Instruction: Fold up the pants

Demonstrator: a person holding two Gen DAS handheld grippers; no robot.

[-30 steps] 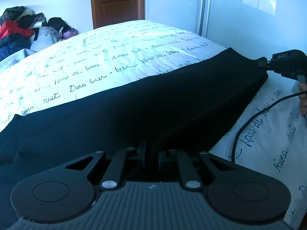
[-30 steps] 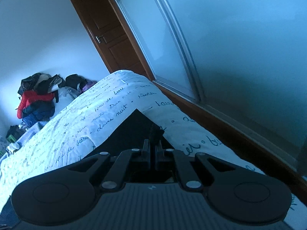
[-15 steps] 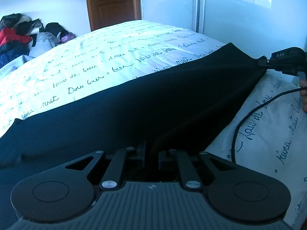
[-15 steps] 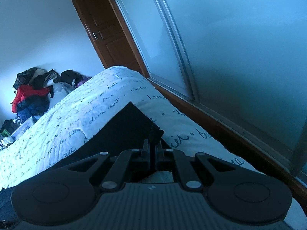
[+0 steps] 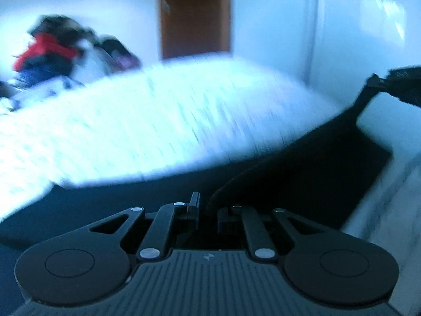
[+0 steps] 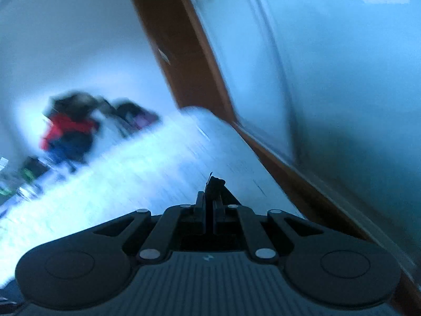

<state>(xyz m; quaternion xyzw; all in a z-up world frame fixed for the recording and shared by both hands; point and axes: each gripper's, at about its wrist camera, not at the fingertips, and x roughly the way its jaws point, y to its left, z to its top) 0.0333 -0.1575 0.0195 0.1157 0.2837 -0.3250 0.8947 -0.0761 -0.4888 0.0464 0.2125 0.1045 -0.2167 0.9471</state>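
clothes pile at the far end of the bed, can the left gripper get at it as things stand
Probably not. The left gripper is shut on the pants, and the clothes pile sits far off across the bed. It would have to let go first.

Black pants stretch across a white bed, pinched between the closed fingers of the left hand-held gripper in the foreground. At far right, the right hand-held gripper lifts another corner of the fabric. A blurred clothes pile and brown door stand behind.
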